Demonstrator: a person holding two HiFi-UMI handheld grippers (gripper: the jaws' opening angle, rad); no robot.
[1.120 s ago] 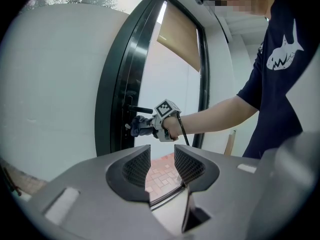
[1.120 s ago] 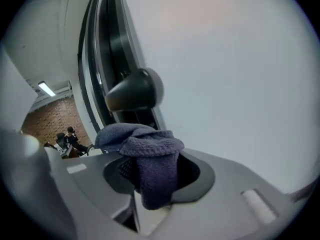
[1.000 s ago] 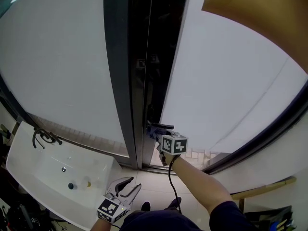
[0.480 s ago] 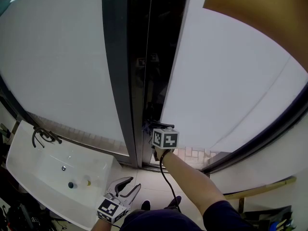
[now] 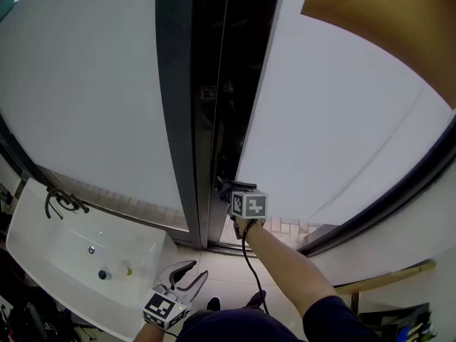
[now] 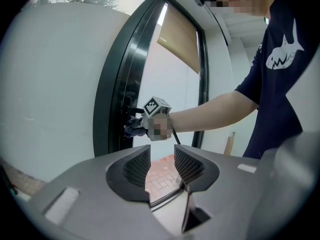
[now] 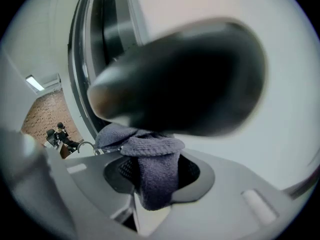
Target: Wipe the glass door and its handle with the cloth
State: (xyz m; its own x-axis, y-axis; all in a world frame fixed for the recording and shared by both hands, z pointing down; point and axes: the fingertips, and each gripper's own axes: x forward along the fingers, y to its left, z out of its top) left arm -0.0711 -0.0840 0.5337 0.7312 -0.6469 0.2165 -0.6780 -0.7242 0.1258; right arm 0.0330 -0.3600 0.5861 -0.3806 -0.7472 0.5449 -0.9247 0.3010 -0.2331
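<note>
The glass door point(image 5: 342, 120) fills the head view from 12 to 4 o'clock, pale and frosted, with a brown blind point(image 5: 385, 20) at its 1 o'clock corner. A matching pale pane point(image 5: 85, 84) takes 9 to 11 o'clock, and the dark frame point(image 5: 182, 120) runs between the two from 12 down to 6. A white basin point(image 5: 43, 255) sits at 8 o'clock below the pane's lower edge, with its dark tap point(image 5: 63, 204) at the far rim. The basin crowds the left side, while light floor tile point(image 5: 222, 271) lies open below the frame. The dark handle point(image 5: 241, 186) juts from the door's edge just below centre. The right gripper point(image 5: 228, 189) is up against it, jaws clamped on the grey-blue cloth point(image 7: 150, 154), whose bunched top meets the handle's underside. The left gripper point(image 5: 191, 272) hangs low at 7 o'clock near the basin's corner, jaws parted with nothing between them.
</note>
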